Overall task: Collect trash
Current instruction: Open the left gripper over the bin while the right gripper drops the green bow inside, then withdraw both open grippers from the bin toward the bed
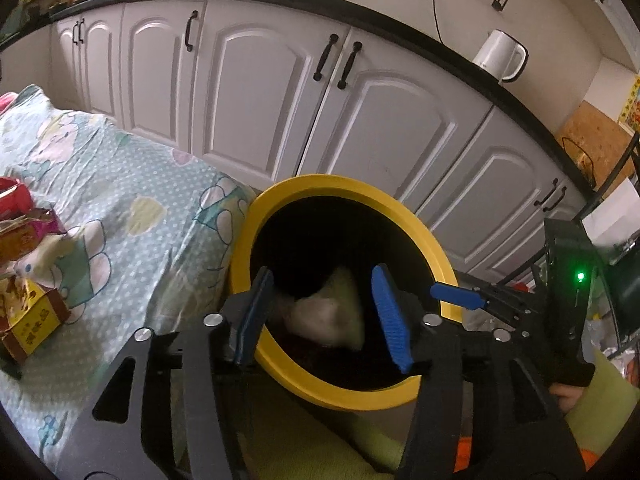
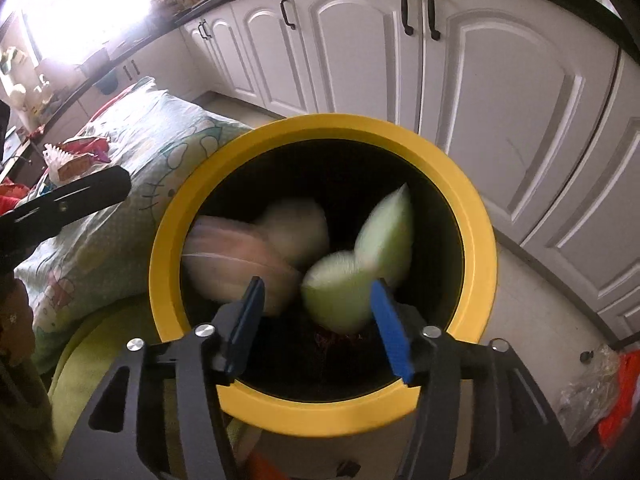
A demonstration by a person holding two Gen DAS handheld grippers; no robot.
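A black bin with a yellow rim [image 1: 340, 182] stands beside the bed. My left gripper [image 1: 322, 276] hangs open over its mouth, and a blurred pale wrapper [image 1: 328, 316] lies loose below the blue fingers, touching neither pad. The right gripper's blue finger [image 1: 460, 296] shows at the rim's right side. In the right wrist view my right gripper [image 2: 317, 285] is open above the same bin [image 2: 320, 124]. A blurred pale-green wrapper [image 2: 360, 272] and a pinkish one [image 2: 236, 256] are inside the bin, free of the pads.
More snack wrappers [image 1: 28, 232] and a yellow box [image 1: 36, 316] lie on the bed's patterned sheet [image 1: 120, 200]. White cabinets [image 1: 260, 92] run behind the bin, with a white kettle [image 1: 500, 56] on the counter. Plastic bags [image 2: 592, 380] lie on the floor at right.
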